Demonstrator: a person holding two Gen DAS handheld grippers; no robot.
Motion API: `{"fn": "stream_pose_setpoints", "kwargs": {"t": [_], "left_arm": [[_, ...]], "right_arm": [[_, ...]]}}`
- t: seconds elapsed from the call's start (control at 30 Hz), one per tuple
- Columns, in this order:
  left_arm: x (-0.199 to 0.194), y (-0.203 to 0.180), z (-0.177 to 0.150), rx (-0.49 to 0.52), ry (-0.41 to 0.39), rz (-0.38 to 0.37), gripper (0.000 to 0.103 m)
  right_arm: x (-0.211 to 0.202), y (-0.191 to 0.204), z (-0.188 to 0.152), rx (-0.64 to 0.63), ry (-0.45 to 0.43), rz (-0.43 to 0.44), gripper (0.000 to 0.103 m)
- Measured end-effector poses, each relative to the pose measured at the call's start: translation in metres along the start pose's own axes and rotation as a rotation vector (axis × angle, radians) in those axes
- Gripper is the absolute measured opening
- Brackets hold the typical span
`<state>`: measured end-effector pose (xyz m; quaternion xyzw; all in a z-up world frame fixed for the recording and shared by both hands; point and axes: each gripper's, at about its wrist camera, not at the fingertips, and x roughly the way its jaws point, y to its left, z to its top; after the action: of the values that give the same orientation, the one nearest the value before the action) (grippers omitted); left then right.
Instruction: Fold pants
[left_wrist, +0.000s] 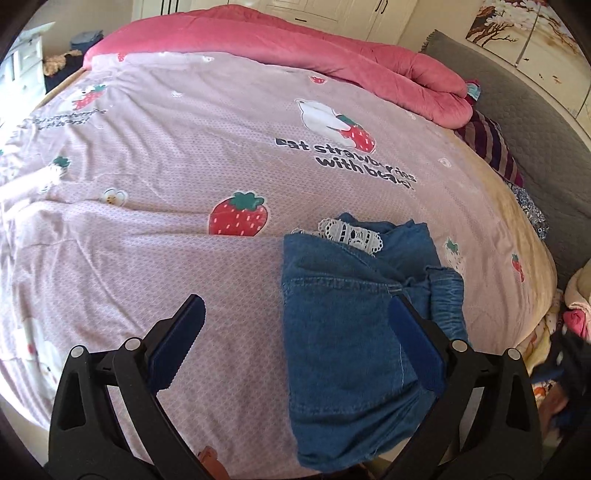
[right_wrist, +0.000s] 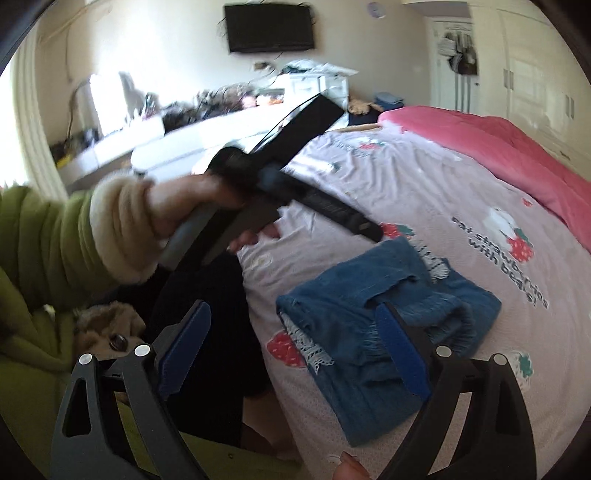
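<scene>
folded denim pants (left_wrist: 343, 332) lying on pink strawberry bedsheet (left_wrist: 166, 184), long axis running toward strawberry print, lace end farthest. left gripper (left_wrist: 295, 321) gaping wide above pants, gripping nothing; right gripper (right_wrist: 291, 325) likewise.

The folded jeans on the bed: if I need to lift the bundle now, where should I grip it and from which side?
Probably the smooth folded edge of the jeans, the left side in the left wrist view, coming in from the bare bedspread. There the layers look closed into one straight edge; the opposite side shows loose gathered ends and lace trim. Both the left tool and right tool are open.
</scene>
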<state>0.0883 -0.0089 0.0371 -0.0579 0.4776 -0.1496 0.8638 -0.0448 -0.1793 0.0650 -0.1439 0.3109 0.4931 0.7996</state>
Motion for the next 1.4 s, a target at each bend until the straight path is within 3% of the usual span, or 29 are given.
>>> {"fn": "stream_pose_setpoints", "kwargs": {"t": [0.13, 0.27, 0.37, 0.4, 0.5, 0.73, 0.9, 1.0, 1.1, 1.2, 1.4], "left_arm": [[0.015, -0.004, 0.005, 0.015, 0.031, -0.011, 0.092], [0.028, -0.007, 0.004, 0.026, 0.070, -0.033, 0.074], [0.037, -0.012, 0.002, 0.042, 0.092, -0.047, 0.056], [0.040, -0.014, 0.002, 0.050, 0.095, -0.047, 0.053], [0.048, -0.018, 0.001, 0.064, 0.098, -0.035, 0.053], [0.058, -0.020, 0.002, 0.062, 0.089, -0.038, 0.053], [0.061, -0.016, 0.000, 0.037, 0.079, -0.056, 0.053], [0.061, -0.014, 0.000, 0.026, 0.066, -0.071, 0.053], [0.055, -0.013, -0.001, 0.019, 0.041, -0.087, 0.054], [0.043, -0.011, -0.003, 0.005, 0.007, -0.099, 0.063], [0.017, -0.009, -0.012, 0.026, -0.055, -0.053, 0.069]], "right_arm": [[0.032, 0.007, 0.000, -0.072, 0.057, -0.028, 0.075], [0.060, 0.005, -0.003, -0.148, 0.114, -0.096, 0.061], [0.082, -0.003, -0.012, -0.184, 0.196, -0.155, 0.033], [0.086, -0.007, -0.015, -0.169, 0.216, -0.149, 0.016], [0.074, -0.014, -0.019, -0.120, 0.203, -0.067, 0.007], [0.064, -0.001, -0.044, -0.161, 0.236, 0.004, 0.006], [0.085, -0.004, -0.056, -0.079, 0.257, 0.020, 0.006], [0.077, -0.012, -0.051, 0.011, 0.242, 0.059, 0.014], [0.055, -0.014, -0.043, 0.031, 0.196, 0.077, 0.031], [0.028, -0.016, -0.033, 0.040, 0.135, 0.072, 0.043], [-0.014, -0.055, -0.007, 0.144, 0.013, -0.027, 0.046]]}}
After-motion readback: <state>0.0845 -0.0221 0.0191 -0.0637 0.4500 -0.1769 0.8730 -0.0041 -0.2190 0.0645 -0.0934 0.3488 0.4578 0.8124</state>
